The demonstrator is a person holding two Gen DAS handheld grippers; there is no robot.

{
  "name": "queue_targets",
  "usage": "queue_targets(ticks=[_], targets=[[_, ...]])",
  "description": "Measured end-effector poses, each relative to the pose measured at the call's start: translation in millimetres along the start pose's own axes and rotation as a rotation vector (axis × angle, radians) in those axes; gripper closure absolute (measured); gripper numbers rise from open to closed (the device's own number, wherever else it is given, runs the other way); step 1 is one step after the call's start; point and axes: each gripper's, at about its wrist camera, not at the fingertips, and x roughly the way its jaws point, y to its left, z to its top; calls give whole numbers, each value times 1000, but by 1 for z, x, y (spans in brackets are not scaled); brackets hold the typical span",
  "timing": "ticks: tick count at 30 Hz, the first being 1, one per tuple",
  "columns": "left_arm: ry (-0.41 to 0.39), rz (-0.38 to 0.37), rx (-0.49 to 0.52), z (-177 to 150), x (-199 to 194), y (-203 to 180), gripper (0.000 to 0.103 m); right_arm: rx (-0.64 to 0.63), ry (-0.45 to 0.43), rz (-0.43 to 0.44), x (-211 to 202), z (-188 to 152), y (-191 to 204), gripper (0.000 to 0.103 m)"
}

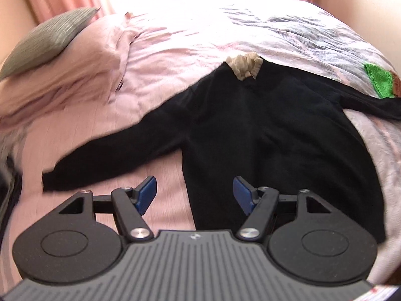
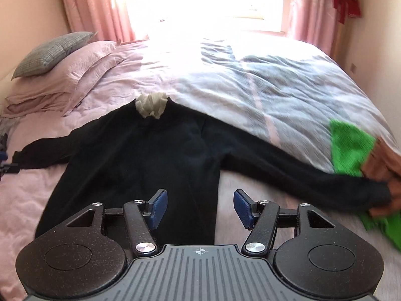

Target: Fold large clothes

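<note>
A black long-sleeved sweater [image 1: 263,130] with a cream ruffled collar [image 1: 244,66] lies flat on the bed, both sleeves spread out. My left gripper [image 1: 194,194] hangs open over the sweater's lower left edge, blue pads apart with nothing between them. In the right wrist view the same sweater [image 2: 140,155] shows, its collar [image 2: 151,106] toward the window. My right gripper [image 2: 200,210] stands open above the sweater's lower right edge, where its right sleeve [image 2: 313,178] stretches off to the right. The left gripper's tip peeks in at that view's left edge [image 2: 6,165].
The bed wears a pink sheet [image 1: 155,57] and a blue-grey patterned duvet [image 2: 275,85]. Pink pillows [image 2: 75,80] and a grey cushion [image 2: 52,51] lie at the left. A green cloth [image 2: 351,148] and brown fabric [image 2: 386,165] lie at the right. Pink curtains [image 2: 90,5] frame the window.
</note>
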Motion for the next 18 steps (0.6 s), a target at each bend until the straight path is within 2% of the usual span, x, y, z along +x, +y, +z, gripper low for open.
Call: queue_targets(ticks=[5, 9, 13, 18], targets=[[-96, -82, 100, 48, 95, 12, 47, -132, -20, 30, 88, 34, -5, 46], [-164, -105, 169, 89, 163, 18, 50, -253, -43, 42, 162, 58, -13, 46], [-190, -128, 213, 120, 220, 17, 52, -312, -59, 39, 231, 78, -25, 47], [-176, -152, 296, 137, 274, 10, 52, -374, -68, 64, 299, 107, -34, 47]])
